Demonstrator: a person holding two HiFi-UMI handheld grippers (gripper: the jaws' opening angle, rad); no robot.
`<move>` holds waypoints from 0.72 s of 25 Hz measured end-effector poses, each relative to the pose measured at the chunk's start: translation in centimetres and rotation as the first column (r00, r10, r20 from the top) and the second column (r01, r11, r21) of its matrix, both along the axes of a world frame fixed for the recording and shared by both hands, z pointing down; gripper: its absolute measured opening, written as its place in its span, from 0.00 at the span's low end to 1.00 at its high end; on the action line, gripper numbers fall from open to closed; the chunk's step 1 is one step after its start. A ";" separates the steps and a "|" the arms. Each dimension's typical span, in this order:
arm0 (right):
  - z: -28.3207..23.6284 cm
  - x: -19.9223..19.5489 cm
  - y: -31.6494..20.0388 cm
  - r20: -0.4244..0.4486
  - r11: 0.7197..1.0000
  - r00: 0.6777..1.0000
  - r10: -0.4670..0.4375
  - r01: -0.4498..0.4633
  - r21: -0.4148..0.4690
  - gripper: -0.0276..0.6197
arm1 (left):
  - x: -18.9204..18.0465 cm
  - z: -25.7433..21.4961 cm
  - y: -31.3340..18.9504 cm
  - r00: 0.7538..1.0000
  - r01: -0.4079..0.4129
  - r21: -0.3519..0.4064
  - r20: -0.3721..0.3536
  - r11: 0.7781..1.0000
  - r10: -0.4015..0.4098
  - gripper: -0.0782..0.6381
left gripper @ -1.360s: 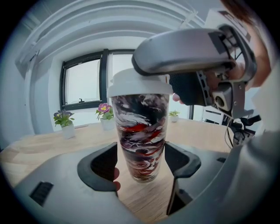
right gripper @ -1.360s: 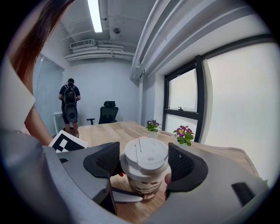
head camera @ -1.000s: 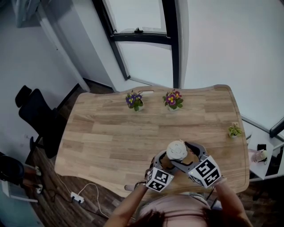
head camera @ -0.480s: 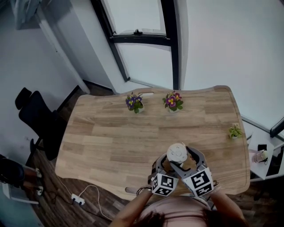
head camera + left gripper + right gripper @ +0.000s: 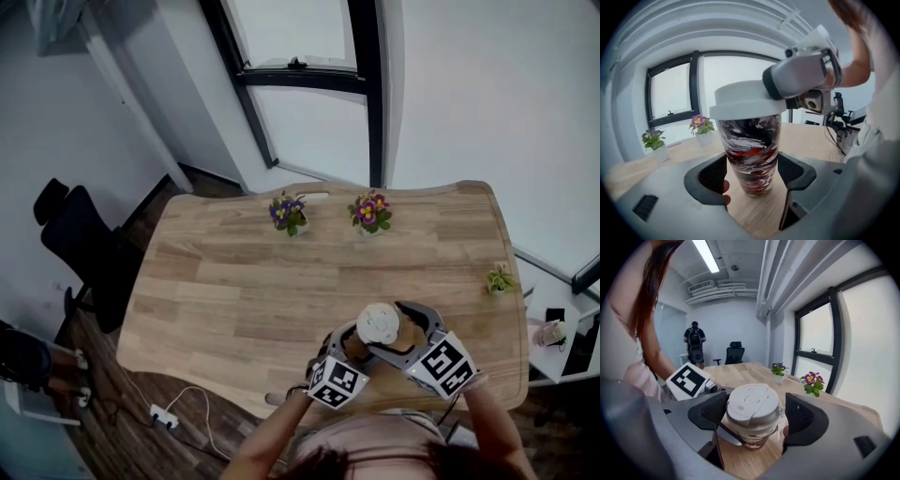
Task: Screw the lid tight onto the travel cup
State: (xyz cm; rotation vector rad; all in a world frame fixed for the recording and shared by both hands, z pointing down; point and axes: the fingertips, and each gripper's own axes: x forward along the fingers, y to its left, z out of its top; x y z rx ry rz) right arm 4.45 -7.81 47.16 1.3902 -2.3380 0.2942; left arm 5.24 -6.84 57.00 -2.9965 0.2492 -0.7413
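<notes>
The travel cup point(image 5: 752, 150), marbled black, white and red, stands upright on the wooden table point(image 5: 234, 291) near its front edge. A white lid point(image 5: 752, 404) sits on top of it and also shows in the head view point(image 5: 378, 322). My left gripper point(image 5: 752, 174) is shut on the cup's body low down, a jaw on each side. My right gripper point(image 5: 752, 414) is shut on the lid from above the left one; one of its grey fingers point(image 5: 801, 79) presses the lid's rim. In the head view the left gripper point(image 5: 359, 341) and right gripper point(image 5: 399, 328) meet at the cup.
Two potted flowers point(image 5: 287, 214) point(image 5: 369, 212) stand at the table's far edge and a small green plant point(image 5: 499, 278) at its right edge. A black chair point(image 5: 80, 244) is left of the table. A person point(image 5: 695, 348) stands far back in the room.
The right gripper's marker cube swung in toward the left one, then back out to the right, turning about the lid. The cup stayed in place.
</notes>
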 end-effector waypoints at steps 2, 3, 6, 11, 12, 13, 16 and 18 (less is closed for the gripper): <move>0.2 -0.6 0.2 -0.018 0.995 0.996 -0.093 0.092 -0.025 0.59 | 0.1 0.0 0.7 0.993 -0.118 -0.007 0.018 0.993 0.119 0.57; 0.3 -0.9 0.4 -0.018 0.991 0.992 -0.126 0.126 -0.038 0.59 | 0.1 0.0 1.1 0.985 -0.168 -0.009 0.030 0.986 0.168 0.57; 0.3 -1.4 0.6 -0.005 0.985 0.986 -0.164 0.163 -0.052 0.58 | 0.0 -0.1 1.4 0.974 -0.220 -0.012 0.056 0.976 0.220 0.57; 0.0 -0.9 0.6 0.011 0.996 0.996 -0.086 0.086 0.000 0.59 | 0.1 -0.2 1.3 0.985 -0.166 -0.003 0.055 0.986 0.166 0.57; 0.0 -0.8 0.6 0.013 0.998 0.998 -0.059 0.059 0.008 0.58 | 0.1 -0.1 1.3 0.985 -0.161 0.001 0.057 0.987 0.160 0.57; 0.0 -0.7 0.5 0.014 0.999 0.999 -0.032 0.032 0.014 0.58 | 0.1 -0.1 1.3 0.986 -0.158 0.005 0.060 0.987 0.157 0.57; 0.0 -0.6 0.5 0.018 0.999 0.999 0.047 -0.047 0.020 0.58 | 0.0 -0.1 1.2 0.988 -0.138 0.013 0.071 0.990 0.137 0.57; 0.0 -0.5 0.5 0.020 0.996 0.996 0.091 -0.092 0.023 0.58 | 0.0 -0.2 1.2 0.992 -0.108 0.015 0.066 0.994 0.107 0.57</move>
